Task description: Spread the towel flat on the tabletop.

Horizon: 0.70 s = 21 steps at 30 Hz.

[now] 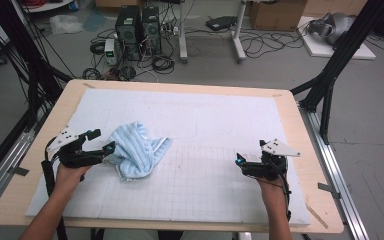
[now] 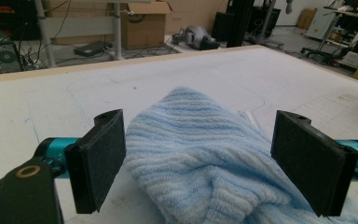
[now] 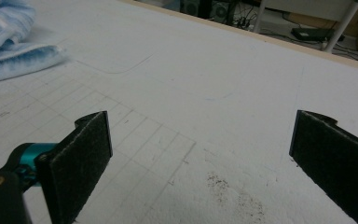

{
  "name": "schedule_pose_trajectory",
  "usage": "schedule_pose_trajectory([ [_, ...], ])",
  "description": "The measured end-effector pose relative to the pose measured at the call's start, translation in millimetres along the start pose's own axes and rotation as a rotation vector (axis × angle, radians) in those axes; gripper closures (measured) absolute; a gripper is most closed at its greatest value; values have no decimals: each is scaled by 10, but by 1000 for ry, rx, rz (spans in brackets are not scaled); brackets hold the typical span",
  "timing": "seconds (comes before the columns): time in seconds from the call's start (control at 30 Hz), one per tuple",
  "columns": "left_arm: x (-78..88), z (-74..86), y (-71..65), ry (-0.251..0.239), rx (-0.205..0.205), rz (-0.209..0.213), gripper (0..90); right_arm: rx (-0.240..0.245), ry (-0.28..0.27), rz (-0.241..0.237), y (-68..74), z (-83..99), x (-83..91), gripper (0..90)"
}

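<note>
A crumpled light blue striped towel (image 1: 136, 149) lies on the left half of the white mat (image 1: 215, 115). My left gripper (image 1: 104, 140) is at the towel's left edge and stands open. In the left gripper view the towel (image 2: 200, 149) bulges up between the two black pads (image 2: 98, 158), which sit apart on either side of it and do not press it. My right gripper (image 1: 250, 152) hovers open over the bare grid at the right, well away from the towel. In the right gripper view that gripper (image 3: 200, 163) has nothing between its pads, and the towel (image 3: 9, 42) lies far off at the top left.
The mat covers a wooden table (image 1: 300, 130) and has a pencilled grid on its near half. Dark specks (image 3: 233, 191) mark the mat near the right gripper. Black frame posts (image 1: 330, 75), computers (image 1: 137, 25) and cables stand on the floor beyond the table.
</note>
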<state>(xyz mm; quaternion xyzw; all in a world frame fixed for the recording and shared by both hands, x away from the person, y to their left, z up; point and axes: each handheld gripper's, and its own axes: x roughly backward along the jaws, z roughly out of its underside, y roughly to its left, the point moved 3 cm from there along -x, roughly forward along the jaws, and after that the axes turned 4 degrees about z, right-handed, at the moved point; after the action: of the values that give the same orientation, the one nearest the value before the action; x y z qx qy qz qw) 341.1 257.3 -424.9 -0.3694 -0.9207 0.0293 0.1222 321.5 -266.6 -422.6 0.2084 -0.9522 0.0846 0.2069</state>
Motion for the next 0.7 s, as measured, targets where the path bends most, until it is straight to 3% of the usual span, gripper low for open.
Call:
schedule_pose_trajectory([
  [0.43,-28,-6,-29,17,-14,-6,179,-21,6,-28,15,23,-18,48],
  [0.7,-112,-61,-118,46,-25,15,182,-32,10,-35,2,49,-47,48],
])
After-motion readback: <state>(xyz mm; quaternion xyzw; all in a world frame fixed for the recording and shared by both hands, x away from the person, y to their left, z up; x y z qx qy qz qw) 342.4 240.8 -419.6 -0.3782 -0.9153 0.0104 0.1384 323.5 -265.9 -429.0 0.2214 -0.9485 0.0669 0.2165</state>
